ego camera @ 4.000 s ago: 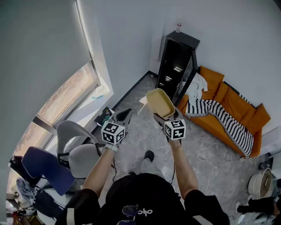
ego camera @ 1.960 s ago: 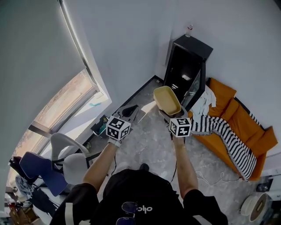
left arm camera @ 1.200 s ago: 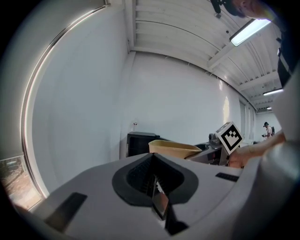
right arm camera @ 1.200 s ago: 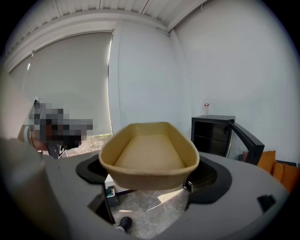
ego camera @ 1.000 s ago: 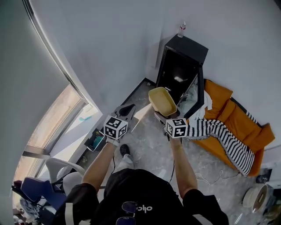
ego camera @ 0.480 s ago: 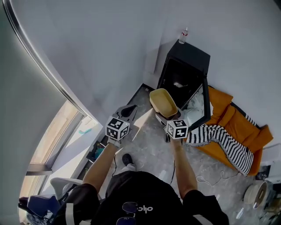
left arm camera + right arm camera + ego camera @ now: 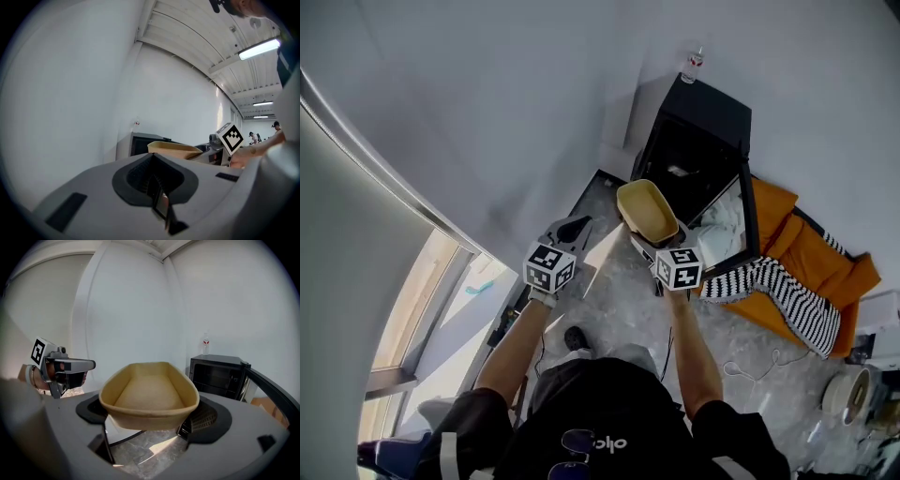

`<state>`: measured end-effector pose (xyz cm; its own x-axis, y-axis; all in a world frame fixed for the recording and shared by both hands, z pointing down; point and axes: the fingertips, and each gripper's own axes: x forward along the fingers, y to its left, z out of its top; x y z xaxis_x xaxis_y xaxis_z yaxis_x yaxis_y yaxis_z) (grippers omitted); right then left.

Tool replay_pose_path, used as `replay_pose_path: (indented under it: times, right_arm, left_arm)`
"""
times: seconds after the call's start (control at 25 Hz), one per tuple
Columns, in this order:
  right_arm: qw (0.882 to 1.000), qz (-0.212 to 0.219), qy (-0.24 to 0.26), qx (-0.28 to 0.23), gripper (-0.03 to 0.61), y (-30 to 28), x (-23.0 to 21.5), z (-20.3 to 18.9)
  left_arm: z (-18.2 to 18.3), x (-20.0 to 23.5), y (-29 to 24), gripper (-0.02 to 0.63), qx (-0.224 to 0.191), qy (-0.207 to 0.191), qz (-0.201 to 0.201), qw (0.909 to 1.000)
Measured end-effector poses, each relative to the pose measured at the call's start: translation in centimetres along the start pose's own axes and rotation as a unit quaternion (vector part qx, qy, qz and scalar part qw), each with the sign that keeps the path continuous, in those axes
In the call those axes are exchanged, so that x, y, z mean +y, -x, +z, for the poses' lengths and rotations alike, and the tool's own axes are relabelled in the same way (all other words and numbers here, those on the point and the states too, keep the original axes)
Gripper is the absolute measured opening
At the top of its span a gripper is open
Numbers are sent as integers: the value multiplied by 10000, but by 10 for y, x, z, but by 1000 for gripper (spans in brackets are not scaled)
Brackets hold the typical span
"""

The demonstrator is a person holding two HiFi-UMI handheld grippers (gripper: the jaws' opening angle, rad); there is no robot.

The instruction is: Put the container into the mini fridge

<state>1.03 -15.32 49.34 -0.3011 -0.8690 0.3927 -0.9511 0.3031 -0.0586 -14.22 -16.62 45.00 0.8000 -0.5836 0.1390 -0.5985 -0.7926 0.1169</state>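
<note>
The right gripper [image 7: 150, 417] has its jaws pinching the near end of a tan oval container [image 7: 147, 390], which juts out ahead of them, open side up, roughly level and empty. Beyond the jaws and a little to their right stands the black mini fridge [image 7: 218, 373]. Its glass door [image 7: 741, 216] is swung open on the right, and a small bottle [image 7: 693, 63] stands on its top. The left gripper [image 7: 157, 187] is off to the left of the container with its jaws pressed together on nothing.

The container is apart from the fridge opening, so the step in hand looks like the carry-in. To do it well, steer the far end of the container leftward of the open door's edge. Keep it level with a shelf, slide it deep enough to sit flat, and only then spread the jaws. The grip is on one end only, so the far end could sag; a slow approach suits it. The left gripper seems free to steady the door.
</note>
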Motion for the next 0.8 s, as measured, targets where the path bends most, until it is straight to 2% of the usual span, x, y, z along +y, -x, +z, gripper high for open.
replay_pose_path:
  times: [0.36, 0.8]
  right_arm:
    - [10000, 9, -33, -52, 520, -21, -36, 9]
    - [9993, 372, -84, 2, 520, -68, -145, 19]
  left_arm:
    - [-2, 4, -49, 8, 140, 17, -115, 9998]
    - [12, 7, -173, 8, 259, -21, 160, 9995]
